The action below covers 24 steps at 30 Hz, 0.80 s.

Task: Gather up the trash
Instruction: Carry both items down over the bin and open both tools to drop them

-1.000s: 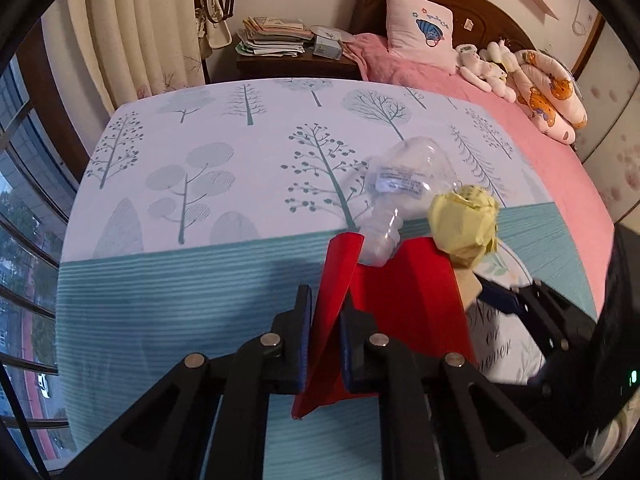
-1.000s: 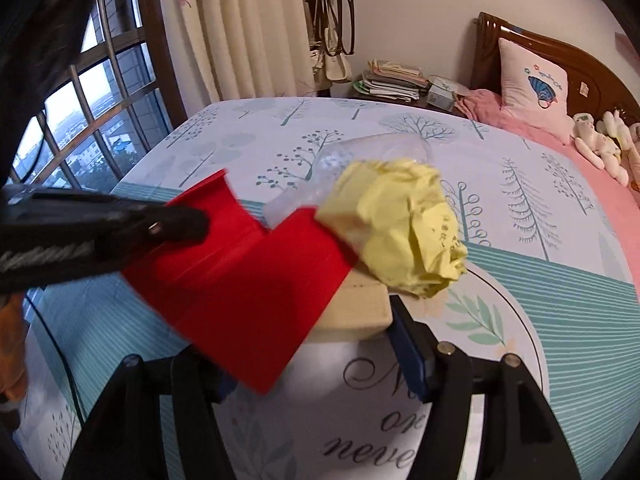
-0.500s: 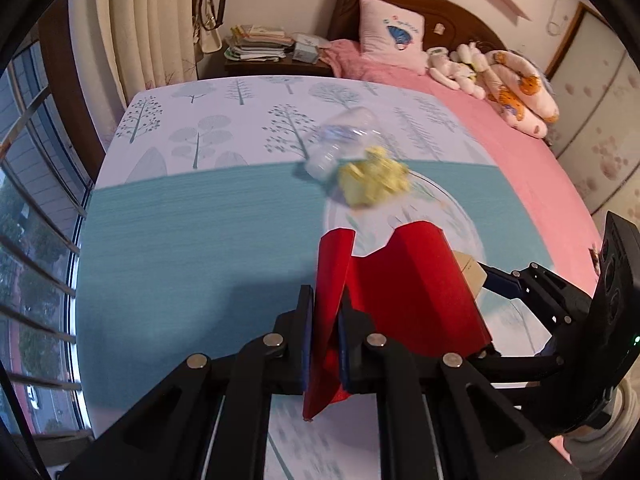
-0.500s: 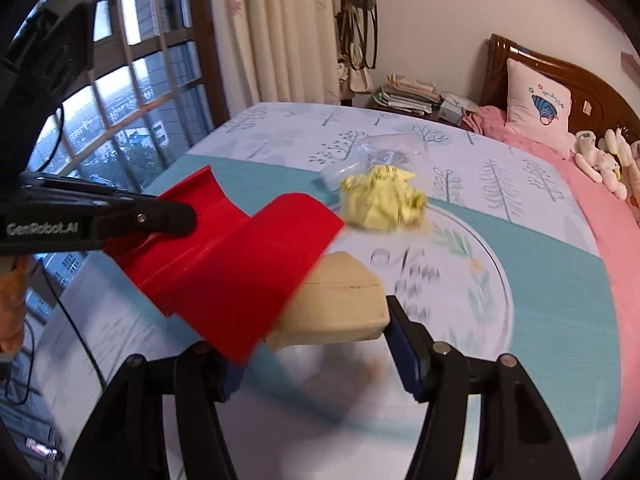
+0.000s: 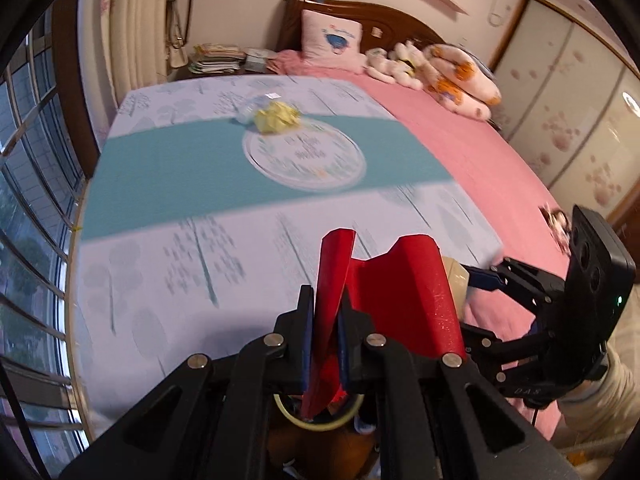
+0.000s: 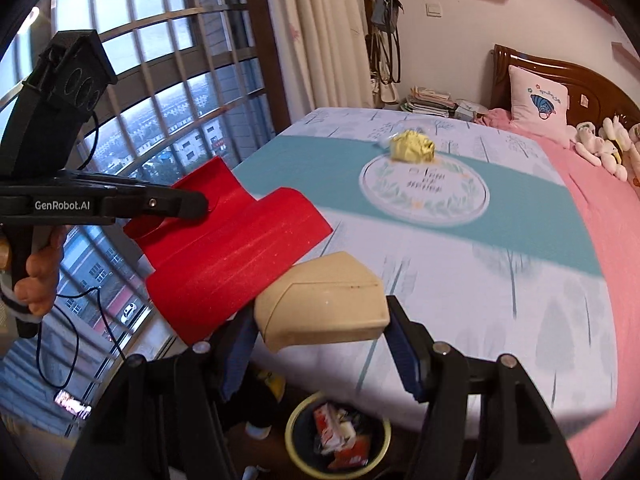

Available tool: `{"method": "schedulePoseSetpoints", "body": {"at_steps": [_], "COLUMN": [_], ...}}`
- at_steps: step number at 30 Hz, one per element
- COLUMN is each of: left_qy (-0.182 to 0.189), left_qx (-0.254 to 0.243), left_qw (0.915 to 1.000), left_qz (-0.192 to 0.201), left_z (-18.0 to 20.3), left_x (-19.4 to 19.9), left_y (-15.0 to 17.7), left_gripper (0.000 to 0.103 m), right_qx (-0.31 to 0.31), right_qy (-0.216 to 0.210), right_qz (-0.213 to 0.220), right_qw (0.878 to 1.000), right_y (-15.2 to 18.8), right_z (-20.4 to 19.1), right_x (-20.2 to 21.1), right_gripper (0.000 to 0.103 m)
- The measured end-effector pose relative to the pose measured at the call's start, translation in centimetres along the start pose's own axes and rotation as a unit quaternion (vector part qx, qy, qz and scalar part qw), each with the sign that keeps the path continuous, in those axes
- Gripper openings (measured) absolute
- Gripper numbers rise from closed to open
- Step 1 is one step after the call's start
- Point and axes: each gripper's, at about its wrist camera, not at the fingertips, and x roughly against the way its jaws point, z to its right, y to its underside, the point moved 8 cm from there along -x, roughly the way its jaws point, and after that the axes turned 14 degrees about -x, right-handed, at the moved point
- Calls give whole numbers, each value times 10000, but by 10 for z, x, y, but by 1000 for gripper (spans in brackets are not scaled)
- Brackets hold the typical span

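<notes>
Motion blur smears the bedspread [image 5: 168,168] print in both views, so the tree motifs and the wording inside its round emblem [image 6: 424,192] cannot be read. A clear bottle [image 5: 250,106] far up the bed is mostly hidden behind the yellow paper ball [image 5: 277,117] that touches it; only a pale label shows, illegible. Both lie at the emblem's far edge, well apart from the grippers. The only readable writing is "GenRobot.AI" on the left gripper's body in the right wrist view. The left gripper [image 5: 325,322] is clamped on one upright wall of the red dustpan [image 5: 400,288], whose scoop runs lengthwise away from the camera toward the bed, with its open mouth facing the trash; its lower end is cut off behind the fingers. The right gripper [image 6: 320,330] squeezes a beige block [image 6: 324,300], its flat faceted face pointing forward at the bed; what it is attached to is hidden under the dustpan's edge, which overlaps it. Below the bed edge stands a yellow-rimmed bin [image 6: 340,438] holding red and white wrappers, partly blocked by the right gripper's arms.
</notes>
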Motion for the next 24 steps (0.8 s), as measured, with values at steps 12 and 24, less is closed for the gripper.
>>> {"method": "schedulePoseSetpoints", "body": {"at_steps": [12, 24], "left_qy": [236, -64], "left_qx": [-291, -205], "left_qw": [9941, 9809], "left_qz": [-1022, -1933], "left_z": [72, 68], "left_x": [-94, -245], "left_y": [151, 233], "left_gripper": [8, 8], "right_qx": [-332, -1879], "right_qy": [137, 818], "right_qz": [-1175, -2280], "right_qw": [9924, 9519], "right_y": [169, 270], "right_z": [33, 128], "right_x": [-43, -175], "right_gripper": [61, 61]}}
